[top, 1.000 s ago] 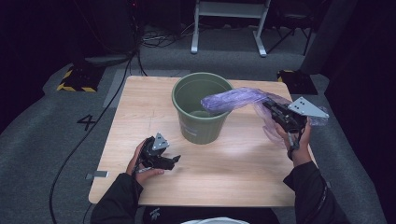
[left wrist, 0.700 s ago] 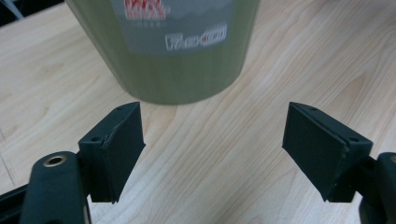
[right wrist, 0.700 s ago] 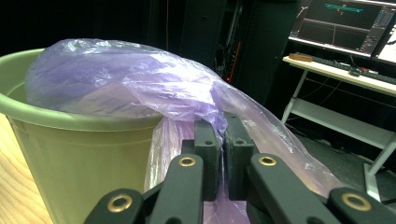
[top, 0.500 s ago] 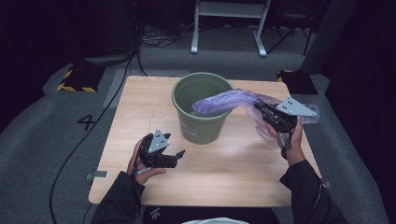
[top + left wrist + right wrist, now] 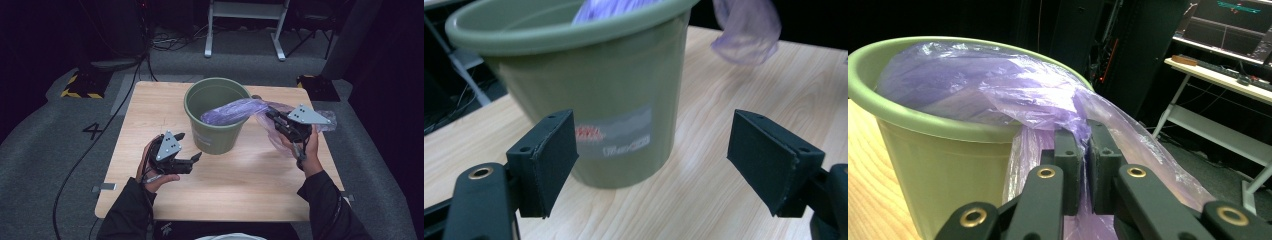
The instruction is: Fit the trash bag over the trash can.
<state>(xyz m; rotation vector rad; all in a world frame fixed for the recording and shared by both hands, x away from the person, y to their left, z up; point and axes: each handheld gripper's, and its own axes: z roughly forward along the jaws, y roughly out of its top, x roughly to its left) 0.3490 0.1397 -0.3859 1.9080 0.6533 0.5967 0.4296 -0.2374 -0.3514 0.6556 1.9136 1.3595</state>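
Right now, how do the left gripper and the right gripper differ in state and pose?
The left gripper has its jaws wide apart with nothing between them; the right gripper is shut on the purple plastic bag. In the high view the left gripper sits in front of the green bucket, near its base, while the right gripper is beside the rim, where the bag drapes into the bucket. Both point toward the bucket, each in one hand.

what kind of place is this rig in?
Likely a lab or recording studio: a lone wooden table on grey carpet with a floor marking "4", trailing cables, and a desk with monitors.
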